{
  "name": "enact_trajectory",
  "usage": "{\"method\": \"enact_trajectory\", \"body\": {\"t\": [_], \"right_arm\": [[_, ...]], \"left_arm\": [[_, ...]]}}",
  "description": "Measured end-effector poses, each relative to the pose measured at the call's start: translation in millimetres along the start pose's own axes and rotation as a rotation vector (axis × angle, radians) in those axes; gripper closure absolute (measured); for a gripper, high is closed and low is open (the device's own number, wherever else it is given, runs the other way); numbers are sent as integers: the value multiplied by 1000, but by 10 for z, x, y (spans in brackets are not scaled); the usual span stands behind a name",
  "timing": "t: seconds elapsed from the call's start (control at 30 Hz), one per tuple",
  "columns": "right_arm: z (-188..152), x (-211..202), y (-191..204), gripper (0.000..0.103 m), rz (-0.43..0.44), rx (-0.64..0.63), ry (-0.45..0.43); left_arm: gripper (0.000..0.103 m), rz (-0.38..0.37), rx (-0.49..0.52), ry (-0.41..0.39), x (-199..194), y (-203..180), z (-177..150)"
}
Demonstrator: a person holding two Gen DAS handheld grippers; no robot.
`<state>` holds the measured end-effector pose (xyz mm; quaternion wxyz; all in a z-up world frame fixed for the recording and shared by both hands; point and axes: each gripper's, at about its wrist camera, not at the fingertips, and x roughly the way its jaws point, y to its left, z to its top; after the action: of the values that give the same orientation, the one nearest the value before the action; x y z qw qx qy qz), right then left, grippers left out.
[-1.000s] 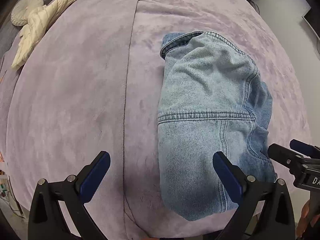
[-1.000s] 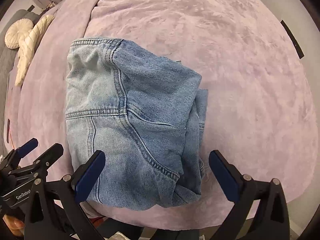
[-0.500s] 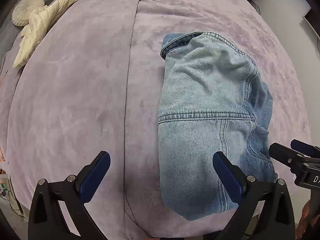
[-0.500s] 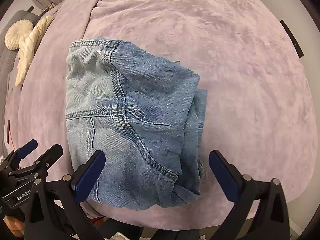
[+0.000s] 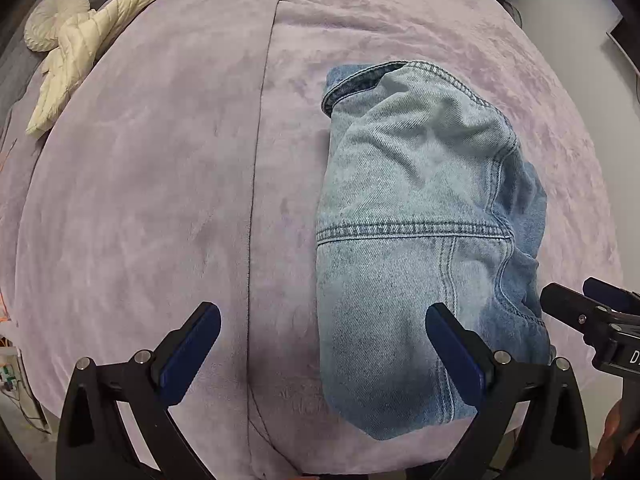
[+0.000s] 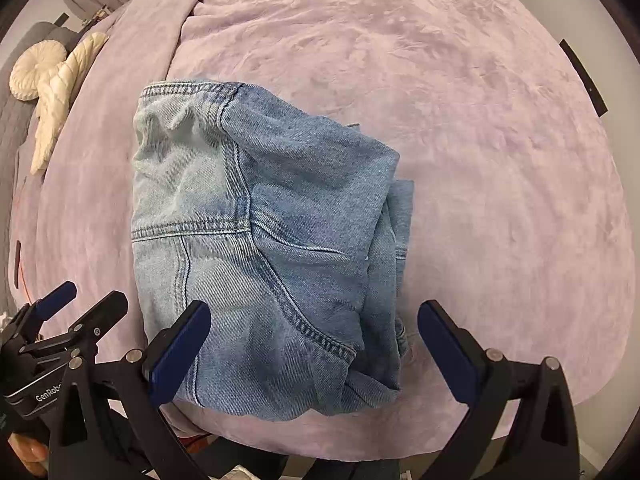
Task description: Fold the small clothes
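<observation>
1. Denim garment (image 5: 416,248), folded into a rough bundle, lying near the front edge of the lilac bed (image 5: 160,200).
2. Left tongs (image 5: 322,350) and right tongs (image 6: 314,344) both spread wide, pinching nothing, hovering over the near edge.
3. Best to tidy the loose layers on the right (image 6: 396,240) before pressing flat.
4. Cream jacket (image 5: 80,56) and round cushion (image 5: 54,12) far left, well apart; nothing blocking.

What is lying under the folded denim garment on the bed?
The denim garment rests directly on the lilac velvet bed cover, which shows all around it. Whatever lies beneath the denim itself is covered, so nothing else can be confirmed.
</observation>
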<state>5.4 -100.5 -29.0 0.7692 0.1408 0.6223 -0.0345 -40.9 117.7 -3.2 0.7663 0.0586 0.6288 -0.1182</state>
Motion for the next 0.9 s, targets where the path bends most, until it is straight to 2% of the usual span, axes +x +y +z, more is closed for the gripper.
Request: {"method": "enact_trajectory", "body": {"t": [0.9], "right_arm": [[10, 6, -6, 0, 1, 2, 1]], "left_arm": [[0, 17, 2, -3, 5, -1, -4]]}}
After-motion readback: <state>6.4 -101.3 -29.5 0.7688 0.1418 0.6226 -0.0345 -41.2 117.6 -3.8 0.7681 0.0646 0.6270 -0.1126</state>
